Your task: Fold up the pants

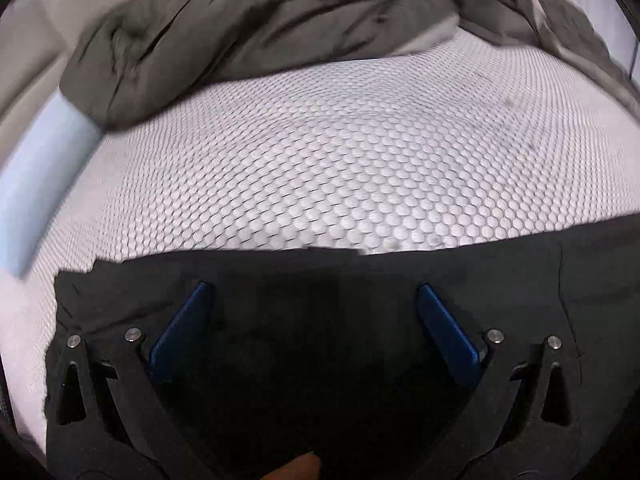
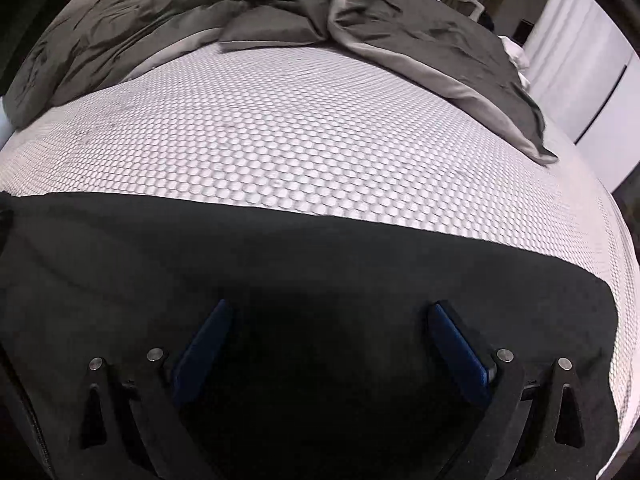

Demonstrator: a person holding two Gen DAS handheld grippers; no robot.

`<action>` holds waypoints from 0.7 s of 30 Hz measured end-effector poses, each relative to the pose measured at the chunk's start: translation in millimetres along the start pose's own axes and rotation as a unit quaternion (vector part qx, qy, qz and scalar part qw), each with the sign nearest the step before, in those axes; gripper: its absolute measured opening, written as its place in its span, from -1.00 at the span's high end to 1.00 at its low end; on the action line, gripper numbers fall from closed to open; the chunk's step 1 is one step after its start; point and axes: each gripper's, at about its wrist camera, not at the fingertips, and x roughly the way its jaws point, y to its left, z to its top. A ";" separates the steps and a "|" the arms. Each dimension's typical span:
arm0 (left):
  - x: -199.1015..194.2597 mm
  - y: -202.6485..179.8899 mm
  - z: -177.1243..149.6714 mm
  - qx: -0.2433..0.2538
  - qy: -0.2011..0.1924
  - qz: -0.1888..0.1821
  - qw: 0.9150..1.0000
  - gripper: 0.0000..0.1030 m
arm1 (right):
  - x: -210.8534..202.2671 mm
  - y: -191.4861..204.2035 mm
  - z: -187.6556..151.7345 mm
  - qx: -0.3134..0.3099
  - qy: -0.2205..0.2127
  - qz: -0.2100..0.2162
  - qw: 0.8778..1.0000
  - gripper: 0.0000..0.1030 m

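Black pants (image 1: 320,280) lie flat along the near edge of a white mattress with a dotted honeycomb cover; they also show in the right wrist view (image 2: 280,256). My left gripper (image 1: 314,292) is open, its blue pads spread wide just above the pants near their left end. My right gripper (image 2: 330,308) is open too, its blue pads spread over the pants near their right end. Neither gripper holds the cloth. The cloth under both grippers is in deep shadow.
The mattress (image 1: 340,152) (image 2: 280,128) stretches ahead. A rumpled grey duvet (image 1: 240,20) (image 2: 420,40) is piled at the far side, with a grey pillow (image 2: 272,28). A pale blue bed edge (image 1: 40,176) is at the left. A white wardrobe (image 2: 580,72) stands at the right.
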 end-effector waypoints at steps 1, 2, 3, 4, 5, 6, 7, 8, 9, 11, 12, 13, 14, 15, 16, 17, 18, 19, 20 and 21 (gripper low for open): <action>-7.2 3.7 -0.5 -0.004 -0.003 -0.010 1.000 -0.93 | -0.7 0.9 0.1 -0.002 -0.001 -0.002 1.000 -0.94; -13.7 4.5 -1.3 0.001 -0.007 -0.017 1.000 -0.84 | -2.0 2.9 0.2 -0.006 -0.004 -0.007 1.000 -0.93; -24.2 5.0 -1.8 0.013 -0.015 -0.030 0.999 -0.81 | -5.4 6.9 0.2 -0.012 -0.011 -0.013 1.000 -0.93; -31.9 6.4 -1.8 0.021 -0.025 -0.042 0.999 -0.72 | -7.1 11.7 2.4 -0.017 -0.017 -0.012 1.000 -0.94; -42.4 9.3 -5.5 0.032 -0.037 -0.057 0.997 -0.59 | -13.1 18.3 2.2 -0.025 -0.025 0.003 0.999 -0.94; -48.0 13.1 -8.9 0.043 -0.043 -0.065 0.996 -0.49 | -17.4 25.0 4.1 -0.032 -0.032 0.022 0.999 -0.94; -47.1 19.6 -12.6 0.048 -0.039 -0.059 0.996 -0.24 | -25.6 29.6 3.3 -0.039 -0.040 0.040 0.998 -0.94; -43.6 26.1 -15.4 0.045 -0.030 -0.050 0.997 0.09 | -29.5 34.8 3.1 -0.046 -0.045 0.054 0.996 -0.94; -34.2 36.4 -20.0 0.035 -0.017 -0.039 0.998 0.30 | -32.1 42.3 3.7 -0.058 -0.047 0.071 0.995 -0.94; -18.1 58.6 -25.4 0.006 -0.006 -0.023 1.000 0.71 | -31.8 63.1 -4.5 -0.095 -0.041 0.096 0.990 -0.93; -16.1 66.4 -27.7 -0.002 -0.013 -0.015 1.000 0.71 | -28.8 70.1 -7.0 -0.112 -0.034 0.089 0.989 -0.93; -16.1 77.4 -29.4 -0.011 -0.018 0.002 1.000 0.72 | -23.5 75.0 -10.5 -0.128 -0.026 0.074 0.989 -0.93; -14.7 84.7 -29.7 -0.019 -0.020 0.020 0.999 0.72 | -21.6 73.9 -11.4 -0.128 -0.025 0.073 0.989 -0.93; -13.0 96.9 -27.2 -0.029 -0.024 0.045 0.998 0.73 | -21.3 71.4 -11.7 -0.122 -0.023 0.078 0.989 -0.93; -16.2 107.8 -29.0 -0.038 -0.030 0.071 0.996 0.81 | -21.4 67.4 -11.7 -0.114 -0.019 0.080 0.990 -0.93; -19.1 115.4 -32.5 -0.043 -0.033 0.069 0.996 0.93 | -21.4 63.7 -12.1 -0.110 -0.016 0.077 0.991 -0.93; -24.1 118.2 -36.1 -0.041 -0.037 0.065 0.996 0.93 | -21.4 60.6 -12.9 -0.106 -0.016 0.075 0.991 -0.93; -30.6 115.6 -40.4 -0.029 -0.040 0.069 0.996 0.93 | -23.2 59.2 -14.4 -0.103 -0.016 0.075 0.992 -0.94; -36.7 112.5 -44.0 -0.019 -0.040 0.066 0.997 0.92 | -23.7 57.6 -14.9 -0.103 -0.017 0.074 0.992 -0.94; -46.4 107.0 -49.8 -0.009 -0.041 0.050 0.998 0.90 | -25.9 57.1 -16.6 -0.105 -0.019 0.072 0.992 -0.94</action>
